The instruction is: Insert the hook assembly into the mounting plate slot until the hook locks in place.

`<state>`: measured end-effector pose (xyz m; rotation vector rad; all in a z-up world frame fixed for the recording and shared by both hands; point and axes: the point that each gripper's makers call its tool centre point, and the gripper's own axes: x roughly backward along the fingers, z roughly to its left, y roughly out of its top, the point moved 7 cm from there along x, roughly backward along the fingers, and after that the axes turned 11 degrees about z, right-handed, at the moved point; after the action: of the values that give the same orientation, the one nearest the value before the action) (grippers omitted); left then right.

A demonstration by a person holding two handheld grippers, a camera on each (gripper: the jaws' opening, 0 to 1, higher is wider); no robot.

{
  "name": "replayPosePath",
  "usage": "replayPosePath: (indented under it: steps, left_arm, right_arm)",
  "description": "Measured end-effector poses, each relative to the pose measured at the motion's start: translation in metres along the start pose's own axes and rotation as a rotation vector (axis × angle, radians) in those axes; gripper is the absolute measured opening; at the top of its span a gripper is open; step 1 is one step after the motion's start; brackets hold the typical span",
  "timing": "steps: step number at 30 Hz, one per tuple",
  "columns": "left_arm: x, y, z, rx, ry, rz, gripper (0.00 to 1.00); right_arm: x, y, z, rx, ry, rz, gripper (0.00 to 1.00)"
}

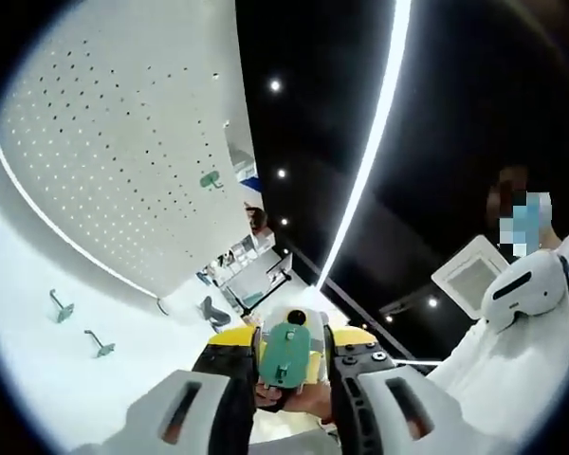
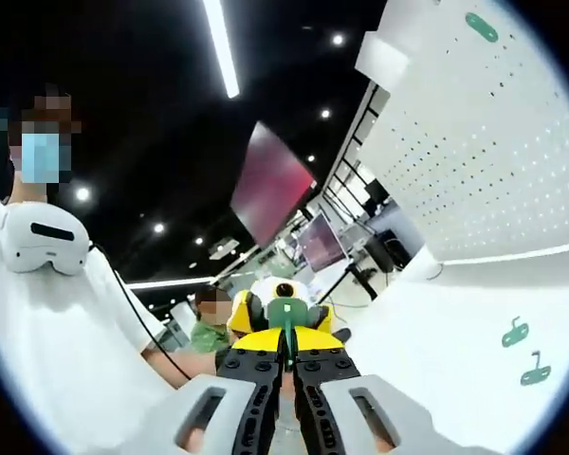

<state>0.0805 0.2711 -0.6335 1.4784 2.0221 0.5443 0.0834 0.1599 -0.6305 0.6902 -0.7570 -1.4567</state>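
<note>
Two grippers meet mid-air: left gripper pinches the green mounting plate; right gripper pinches the thin hook edge-on. Insertion looks underway; next, likely pushing until it locks. Pegboard stands behind.

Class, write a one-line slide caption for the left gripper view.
Left gripper holds a green mounting plate facing the right gripper, beside a white pegboard.
</note>
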Motion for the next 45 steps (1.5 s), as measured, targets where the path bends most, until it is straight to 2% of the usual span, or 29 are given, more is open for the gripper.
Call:
replayPosePath:
  steps: [2,7,11,13,19,22,28,30,33,34,35,40,42,45]
  left_arm:
    - [0.001,-0.002,0.004,-0.02,0.028,0.015,0.21]
    - [0.003,0.001,0.005,-0.029,0.034,-0.026,0.19]
    - [0.004,0.0,0.006,-0.005,0.028,-0.033,0.19]
    - [0.005,-0.001,0.005,0.005,0.029,-0.016,0.19]
    - [0.003,0.003,0.002,-0.034,0.04,0.016,0.23]
    - [0.003,0.002,0.003,-0.059,0.059,0.044,0.21]
    - [0.005,0.002,0.002,-0.079,0.066,0.029,0.19]
    - [0.005,0.003,0.004,-0.06,0.073,0.002,0.19]
    - [0.008,0.009,0.004,-0.051,0.059,-0.086,0.18]
    - [0.01,0.012,0.004,-0.028,0.056,-0.12,0.18]
    - [0.011,0.015,0.005,-0.038,0.058,-0.148,0.18]
    - [0.012,0.017,0.004,-0.044,0.058,-0.161,0.18]
    - [0.012,0.019,0.004,-0.055,0.057,-0.181,0.18]
    - [0.012,0.019,0.004,-0.056,0.054,-0.219,0.18]
  right_arm:
    - [0.001,0.002,0.0,-0.005,0.007,-0.006,0.02]
    - [0.001,0.005,-0.003,-0.007,-0.013,-0.037,0.02]
    - [0.005,0.006,-0.005,-0.022,-0.015,-0.061,0.02]
    - [0.004,0.006,-0.003,-0.02,-0.016,-0.045,0.02]
    - [-0.001,0.001,0.001,0.028,-0.022,0.079,0.02]
    - [-0.001,-0.001,0.001,0.027,-0.022,0.084,0.02]
    - [-0.003,-0.001,0.002,0.041,-0.025,0.076,0.02]
    - [-0.003,0.0,0.001,0.076,-0.038,0.056,0.03]
    - [-0.002,0.003,0.001,0.099,-0.051,0.001,0.05]
    - [-0.002,0.004,0.001,0.101,-0.052,-0.013,0.08]
    - [-0.001,0.004,0.0,0.099,-0.066,-0.035,0.13]
    - [0.001,0.006,-0.001,0.098,-0.079,-0.074,0.09]
    - [0.0,0.006,-0.001,0.091,-0.075,-0.083,0.09]
    - [-0.001,0.008,0.0,0.081,-0.068,-0.131,0.05]
